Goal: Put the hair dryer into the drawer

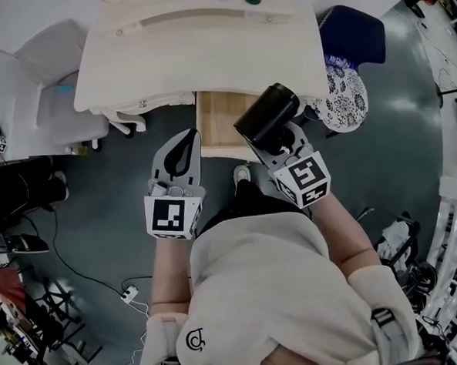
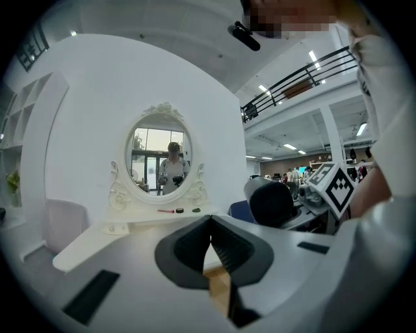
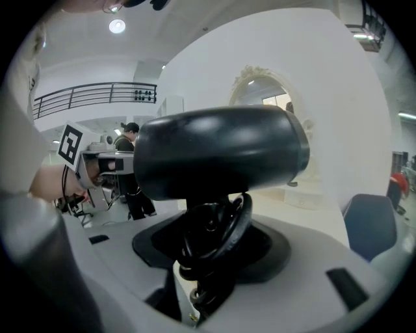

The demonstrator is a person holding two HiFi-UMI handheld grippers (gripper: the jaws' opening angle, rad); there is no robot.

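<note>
Fingers of the right gripper (image 3: 214,250) are clamped on the black hair dryer (image 3: 221,153) at its handle and looped cord, holding it above the right side of the open wooden drawer (image 1: 218,117) of the white dressing desk (image 1: 198,60). The left gripper (image 1: 185,146) hangs beside it, fingers together and empty. The dryer is best lowered well inside the drawer (cord tucked in, not draped over the front edge) before the person lets go.

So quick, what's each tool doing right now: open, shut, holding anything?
Left tool: closed, nothing in it.
Right tool: closed on the hair dryer.
</note>
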